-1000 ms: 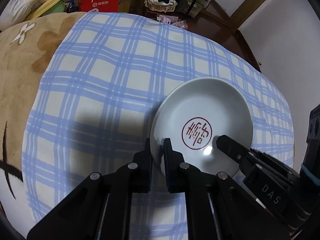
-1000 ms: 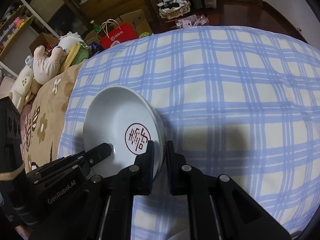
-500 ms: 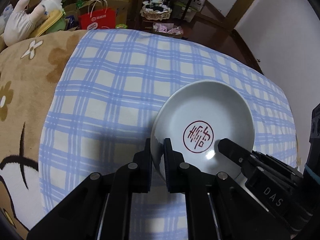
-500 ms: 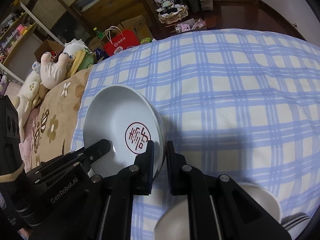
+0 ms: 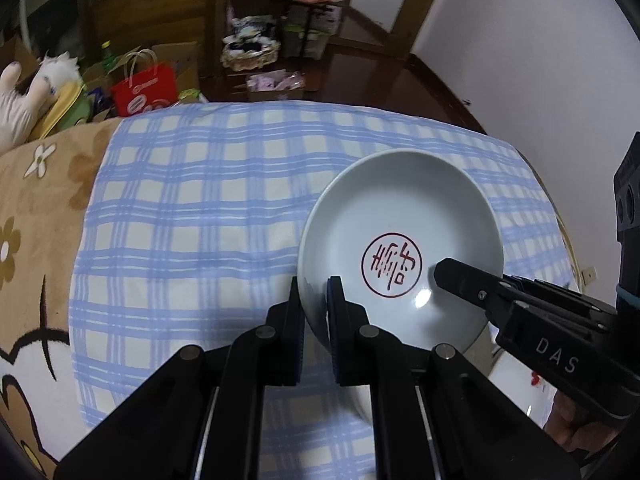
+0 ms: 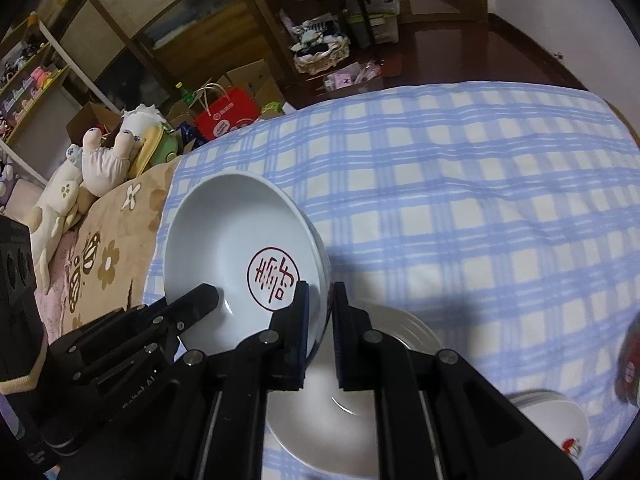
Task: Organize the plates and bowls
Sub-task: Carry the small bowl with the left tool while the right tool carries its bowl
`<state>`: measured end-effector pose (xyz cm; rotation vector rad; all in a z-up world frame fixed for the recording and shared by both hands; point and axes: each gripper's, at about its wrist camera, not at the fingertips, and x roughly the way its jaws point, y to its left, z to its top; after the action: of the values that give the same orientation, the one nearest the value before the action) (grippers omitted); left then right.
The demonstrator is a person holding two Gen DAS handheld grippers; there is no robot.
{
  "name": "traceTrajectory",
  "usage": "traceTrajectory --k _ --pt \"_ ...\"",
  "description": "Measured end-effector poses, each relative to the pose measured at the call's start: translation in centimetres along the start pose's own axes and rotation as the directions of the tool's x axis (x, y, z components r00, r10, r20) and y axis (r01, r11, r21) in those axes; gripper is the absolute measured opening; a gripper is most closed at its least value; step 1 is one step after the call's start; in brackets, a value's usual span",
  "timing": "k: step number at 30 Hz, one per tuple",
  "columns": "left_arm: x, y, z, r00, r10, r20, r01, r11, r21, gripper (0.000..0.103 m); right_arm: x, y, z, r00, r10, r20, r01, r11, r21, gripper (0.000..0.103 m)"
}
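I have the white bowl (image 5: 400, 248) pinched at opposite rims, left gripper (image 5: 316, 300) and right gripper (image 6: 320, 304) both clamped on it, above the blue checked cloth (image 5: 192, 208); to stack it well I judge I should keep both wrists level and lower it centred onto the white plate (image 6: 360, 412) below. The bowl carries a red circular seal (image 5: 391, 265) I cannot read; "DAS" marks the right gripper, and part of "GenRobot.AI" shows on the left.

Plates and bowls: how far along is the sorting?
Done: nothing clearly stacked yet. In hand: left gripper and right gripper both clamp the stamped plate, lifted above the cloth. Left: a white plate and bowl wait below.
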<state>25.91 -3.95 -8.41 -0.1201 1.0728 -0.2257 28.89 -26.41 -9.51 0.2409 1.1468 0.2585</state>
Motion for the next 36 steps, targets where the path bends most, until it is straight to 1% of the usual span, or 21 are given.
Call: traceTrajectory --k 2,5,14,17,22,25,31,33,36 --pt "-0.3 -1.0 -0.3 1.0 -0.004 0.004 0.004 1.0 0.024 0.01 -0.8 -0.5 -0.7 1.0 -0.019 0.004 0.019 1.0 0.007 0.012" --pt "-0.4 -2.0 -0.7 1.0 -0.004 0.001 0.004 0.998 0.056 0.01 -1.5 -1.3 -1.4 1.0 -0.025 0.005 0.025 0.999 0.026 0.012" --pt "-0.1 -3.0 -1.8 0.999 0.015 -0.037 -0.011 0.995 0.104 0.01 -1.5 -2.3 -3.6 0.999 -0.042 -0.009 0.042 0.998 0.044 0.012" --pt "0.0 -3.2 -2.2 0.999 0.01 -0.049 -0.005 0.994 0.106 0.01 -1.4 -2.4 -4.2 0.998 -0.057 -0.014 0.057 0.998 0.039 0.012" --pt "-0.4 -2.9 -3.3 0.997 -0.005 -0.071 0.012 0.995 0.097 0.01 -1.3 -2.9 -5.0 0.999 -0.017 -0.051 0.019 0.999 0.049 0.012" --pt "-0.6 -2.7 -4.3 0.997 -0.005 -0.08 0.013 0.995 0.101 0.01 -1.3 -2.7 -5.7 0.998 -0.01 -0.055 0.013 0.999 0.046 0.012" --pt "0.0 -2.5 -5.4 0.994 -0.002 -0.113 0.011 0.996 0.086 0.011 -1.6 -1.7 -6.8 0.997 -0.061 -0.043 0.06 0.998 -0.008 0.012" --pt "0.2 -2.9 -5.6 0.993 0.005 -0.114 0.007 0.995 0.102 0.011 -1.5 -1.9 -7.1 0.996 -0.071 -0.044 0.071 0.997 -0.009 0.012" --pt "0.7 -3.0 -5.8 0.993 -0.005 -0.122 0.016 0.995 0.095 0.012 -1.5 -2.5 -7.2 0.996 -0.076 -0.041 0.076 0.997 0.006 0.012"
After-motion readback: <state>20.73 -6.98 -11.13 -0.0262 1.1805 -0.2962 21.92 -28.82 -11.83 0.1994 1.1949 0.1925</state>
